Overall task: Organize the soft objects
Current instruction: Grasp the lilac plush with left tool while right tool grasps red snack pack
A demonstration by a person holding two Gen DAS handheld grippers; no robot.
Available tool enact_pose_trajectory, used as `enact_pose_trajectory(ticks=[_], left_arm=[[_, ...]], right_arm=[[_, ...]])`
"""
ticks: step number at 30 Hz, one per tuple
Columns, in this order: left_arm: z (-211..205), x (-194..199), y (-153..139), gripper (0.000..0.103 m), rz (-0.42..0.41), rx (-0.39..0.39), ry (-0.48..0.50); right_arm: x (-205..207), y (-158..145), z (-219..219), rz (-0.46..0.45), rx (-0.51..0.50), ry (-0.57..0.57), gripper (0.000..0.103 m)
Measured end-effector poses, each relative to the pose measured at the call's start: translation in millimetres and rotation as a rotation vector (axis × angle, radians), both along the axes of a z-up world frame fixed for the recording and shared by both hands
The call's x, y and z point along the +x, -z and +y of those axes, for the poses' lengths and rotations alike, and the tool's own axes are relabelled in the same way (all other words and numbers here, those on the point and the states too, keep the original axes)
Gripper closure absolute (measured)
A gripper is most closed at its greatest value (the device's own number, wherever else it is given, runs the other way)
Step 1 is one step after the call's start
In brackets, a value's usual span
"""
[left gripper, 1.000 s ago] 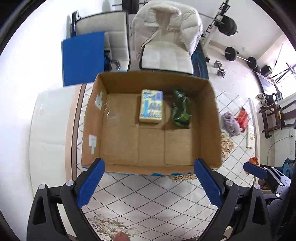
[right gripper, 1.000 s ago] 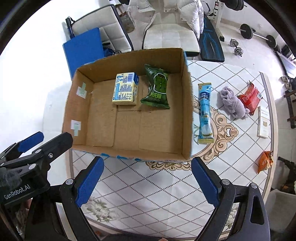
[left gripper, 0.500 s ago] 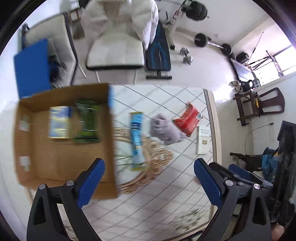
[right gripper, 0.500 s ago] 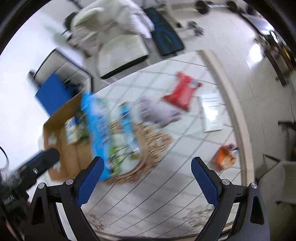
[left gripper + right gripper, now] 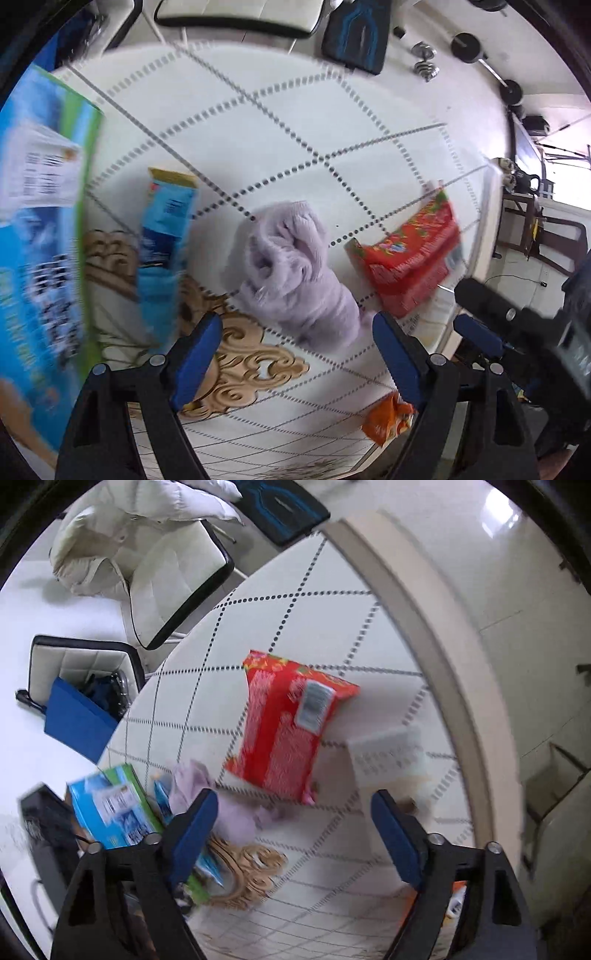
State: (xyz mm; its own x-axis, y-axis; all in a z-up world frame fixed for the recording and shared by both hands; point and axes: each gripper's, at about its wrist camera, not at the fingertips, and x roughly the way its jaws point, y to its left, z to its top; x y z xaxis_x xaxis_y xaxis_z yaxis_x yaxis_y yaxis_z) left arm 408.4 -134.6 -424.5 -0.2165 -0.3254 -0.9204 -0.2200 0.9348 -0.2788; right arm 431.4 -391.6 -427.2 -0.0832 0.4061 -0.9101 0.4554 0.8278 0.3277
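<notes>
A crumpled lilac cloth [image 5: 295, 273] lies on the white patterned table, just ahead of my left gripper [image 5: 297, 354], which is open and empty above it. A red snack packet [image 5: 410, 258] lies to its right and a long blue packet [image 5: 162, 236] to its left. My right gripper [image 5: 291, 830] is open and empty over the red packet [image 5: 288, 731]; the lilac cloth [image 5: 221, 805] sits by its left finger. The box's printed blue and green side [image 5: 40, 236] is at the far left, and in the right wrist view [image 5: 110, 808].
A white flat box [image 5: 388, 753] lies right of the red packet. A small orange packet [image 5: 388, 421] lies near the table's front edge [image 5: 443, 664]. The other gripper [image 5: 517, 325] shows at the right. White chairs [image 5: 177, 565] and gym weights [image 5: 465, 44] stand beyond the table.
Both grippers have swung right from the open cardboard box and dropped closer to the table: left over the lilac cloth, right over the red packet. Both stayed open.
</notes>
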Motion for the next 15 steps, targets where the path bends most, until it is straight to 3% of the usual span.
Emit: enact_pose_trajectory(ticks=[5, 8, 9, 10, 15], left_arm=[[-15, 3, 18, 0.021, 0.041, 0.028, -0.006], [-20, 3, 13, 0.037, 0.01, 0.076, 0.024], [-22, 3, 10, 0.053, 0.0, 0.08, 0.036], [-23, 2, 8, 0.058, -0.006, 0.083, 0.049], [-21, -7, -2, 0.061, -0.044, 0.131, 0.091]], right_arm=[[19, 29, 9, 0.051, 0.026, 0.009, 0.028], [23, 42, 19, 0.096, -0.014, -0.02, 0.04], [24, 41, 23, 0.096, -0.037, -0.032, 0.048], [25, 40, 26, 0.096, -0.054, -0.052, 0.049], [21, 31, 32, 0.069, -0.117, -0.127, 0.055]])
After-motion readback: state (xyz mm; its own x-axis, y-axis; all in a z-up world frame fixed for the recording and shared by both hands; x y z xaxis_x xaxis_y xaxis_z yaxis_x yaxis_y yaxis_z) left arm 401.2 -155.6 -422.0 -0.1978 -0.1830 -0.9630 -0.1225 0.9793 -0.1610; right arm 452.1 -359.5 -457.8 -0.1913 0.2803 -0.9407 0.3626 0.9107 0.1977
